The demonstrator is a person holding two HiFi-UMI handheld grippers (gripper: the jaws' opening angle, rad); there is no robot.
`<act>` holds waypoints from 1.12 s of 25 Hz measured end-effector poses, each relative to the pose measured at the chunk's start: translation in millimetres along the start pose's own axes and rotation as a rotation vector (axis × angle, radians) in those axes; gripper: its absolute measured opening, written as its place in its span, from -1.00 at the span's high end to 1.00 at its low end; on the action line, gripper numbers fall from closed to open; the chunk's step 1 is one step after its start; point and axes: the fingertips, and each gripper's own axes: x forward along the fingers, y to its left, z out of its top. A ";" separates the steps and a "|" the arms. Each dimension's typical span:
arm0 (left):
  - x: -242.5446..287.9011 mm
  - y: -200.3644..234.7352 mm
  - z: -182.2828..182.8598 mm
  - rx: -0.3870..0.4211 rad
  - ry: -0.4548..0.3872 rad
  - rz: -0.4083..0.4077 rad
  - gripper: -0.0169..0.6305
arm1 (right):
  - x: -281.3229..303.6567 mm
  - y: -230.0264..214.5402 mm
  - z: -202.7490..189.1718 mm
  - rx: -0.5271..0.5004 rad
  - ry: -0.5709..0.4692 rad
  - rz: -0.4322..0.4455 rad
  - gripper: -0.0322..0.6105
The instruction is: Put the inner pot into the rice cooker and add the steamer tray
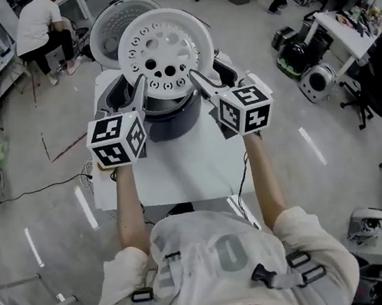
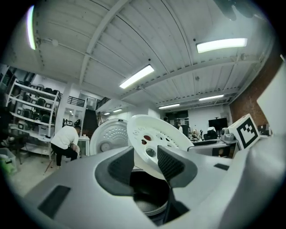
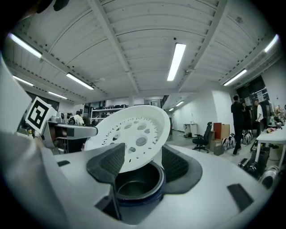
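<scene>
Head view, steamer tray [image 1: 164, 50] clamped between grippers [image 1: 141, 88] [image 1: 195, 78]

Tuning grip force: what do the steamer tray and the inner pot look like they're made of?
Steamer tray: likely moulded plastic, matte white. It has a thin rim and round moulded holes, with no metallic glint.
Inner pot: probably metal with a dark non-stick coating. The inside is black satin, with a soft sheen along the rim.
Neither is certain from looks alone.
</scene>
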 end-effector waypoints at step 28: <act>16.2 112.6 -120.0 -0.129 0.387 0.147 0.41 | 124.3 37.4 -89.1 -0.087 0.327 0.118 0.07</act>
